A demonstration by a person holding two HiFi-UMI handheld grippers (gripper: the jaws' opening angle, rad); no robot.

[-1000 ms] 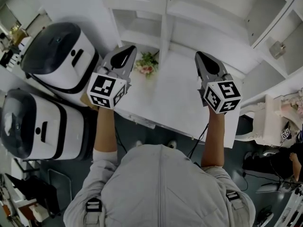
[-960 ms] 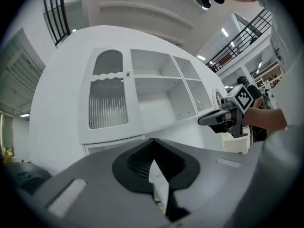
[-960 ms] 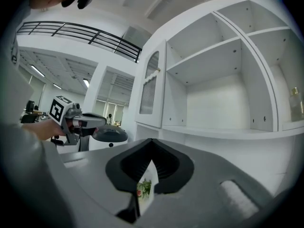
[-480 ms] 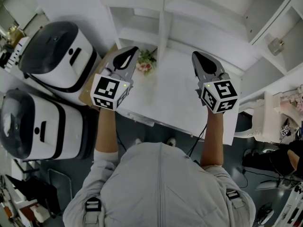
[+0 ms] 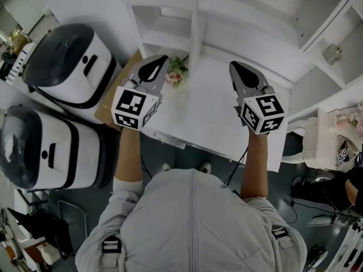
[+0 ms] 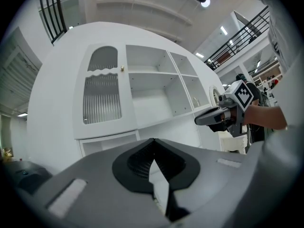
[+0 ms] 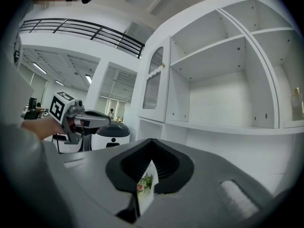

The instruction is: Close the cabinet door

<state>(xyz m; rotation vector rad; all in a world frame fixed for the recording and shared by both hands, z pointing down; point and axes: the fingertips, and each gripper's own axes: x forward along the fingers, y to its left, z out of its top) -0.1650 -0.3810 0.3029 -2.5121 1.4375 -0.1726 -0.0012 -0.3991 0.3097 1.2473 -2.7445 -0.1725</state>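
A white cabinet (image 5: pixel 249 16) stands behind a white table (image 5: pixel 210 115). Its arched door (image 6: pixel 102 91) with ribbed glass and a small knob (image 6: pixel 122 68) lies flush with the cabinet front in the left gripper view; the same door (image 7: pixel 154 87) shows at an angle in the right gripper view. Beside it the shelves (image 7: pixel 223 80) have no doors. My left gripper (image 5: pixel 160 59) and right gripper (image 5: pixel 232 66) are held level over the table, pointing at the cabinet and apart from it. Both are shut with nothing held.
A small bunch of pink flowers (image 5: pixel 177 72) sits on the table near the cabinet's middle post. Two white and black rounded machines (image 5: pixel 71 64) (image 5: pixel 42 152) stand at the left. A small bottle (image 5: pixel 332 54) stands on a right shelf. A carved white stand (image 5: pixel 326 140) is at the right.
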